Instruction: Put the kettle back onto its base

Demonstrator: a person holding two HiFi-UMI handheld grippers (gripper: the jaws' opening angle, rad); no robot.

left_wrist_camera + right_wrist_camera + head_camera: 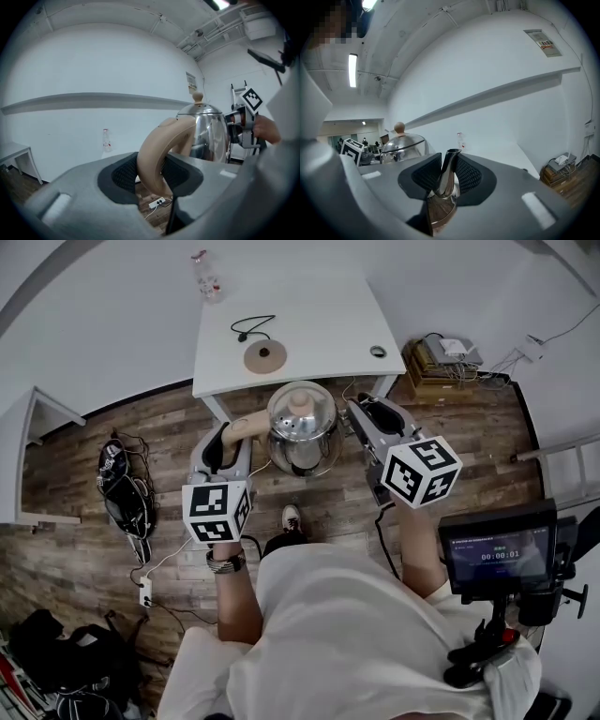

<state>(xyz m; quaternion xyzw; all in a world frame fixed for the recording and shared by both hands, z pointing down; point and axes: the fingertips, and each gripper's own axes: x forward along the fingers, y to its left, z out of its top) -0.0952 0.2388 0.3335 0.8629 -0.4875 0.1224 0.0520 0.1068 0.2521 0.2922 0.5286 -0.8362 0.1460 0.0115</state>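
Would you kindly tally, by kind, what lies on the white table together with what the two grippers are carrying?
Kettle: 1, gripped by the left gripper and the right gripper
Kettle base: 1
Bottle: 1
Black cable: 1
Small round ring: 1
Total: 5

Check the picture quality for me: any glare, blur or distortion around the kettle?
Head view: sharp, evenly lit, kettle mirrors the room. Left gripper view: heavy fisheye, dark corners, handle crisp. Right gripper view: same fisheye, shiny spout, ceiling lamp glares upper left.
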